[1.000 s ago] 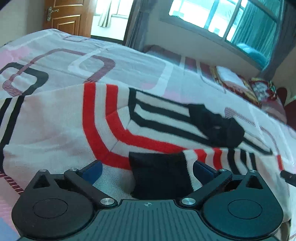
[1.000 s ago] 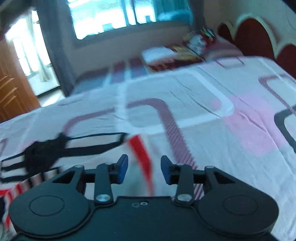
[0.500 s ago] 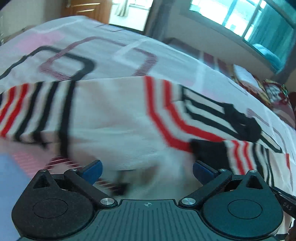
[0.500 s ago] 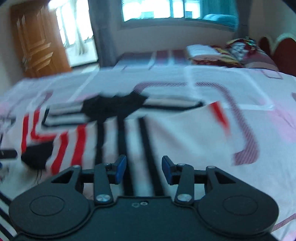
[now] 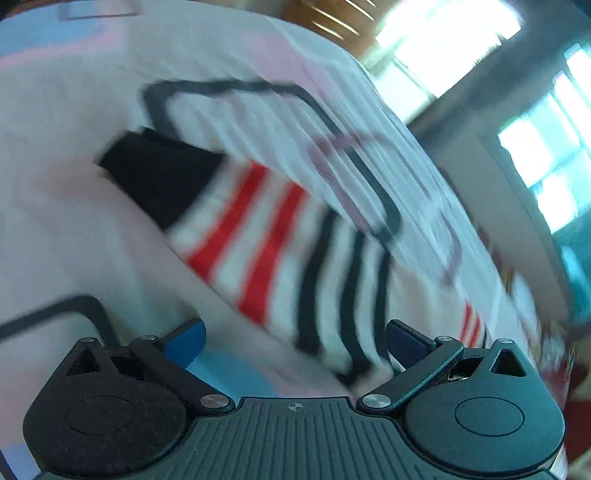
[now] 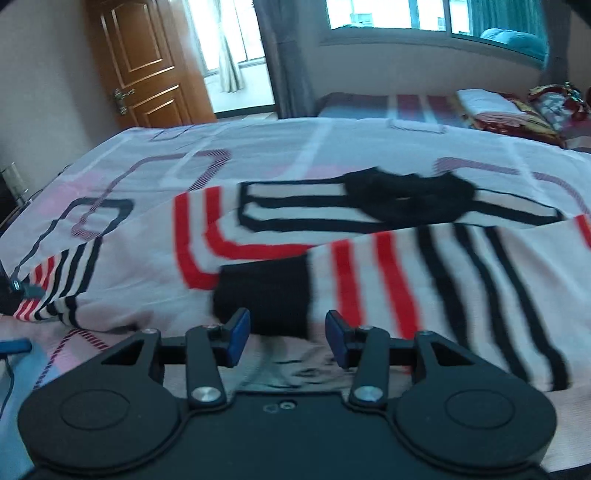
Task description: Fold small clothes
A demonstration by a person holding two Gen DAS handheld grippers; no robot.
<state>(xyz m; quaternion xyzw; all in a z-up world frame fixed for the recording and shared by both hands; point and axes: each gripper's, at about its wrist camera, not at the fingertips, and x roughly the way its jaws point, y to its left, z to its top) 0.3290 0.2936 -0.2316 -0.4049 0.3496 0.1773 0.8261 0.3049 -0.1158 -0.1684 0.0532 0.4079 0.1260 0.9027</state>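
A white sweater (image 6: 155, 258) with red and black stripes and a black collar (image 6: 406, 195) lies flat on the bed. One sleeve (image 6: 424, 280) is folded across the body, its black cuff (image 6: 266, 291) just ahead of my right gripper (image 6: 288, 332). That gripper's jaws are opening; the cuff's edge shows between the pads, which do not press on it. In the blurred left wrist view the other sleeve (image 5: 295, 251) stretches out on the sheet, ending in a black cuff (image 5: 159, 177). My left gripper (image 5: 295, 339) stands wide open over that sleeve's lower part, gripping nothing.
The bed sheet (image 6: 258, 147) has pink, grey and black rectangle patterns. Pillows and folded bedding (image 6: 517, 110) lie at the far right. A wooden door (image 6: 144, 62) and windows (image 6: 388, 14) stand beyond the bed. A small blue part (image 6: 14, 345) shows at the left edge.
The left view swung and rolled from the folded cuff to the outstretched sleeve. The right view turned from bare sheet to the sweater, and its jaws stand wider.
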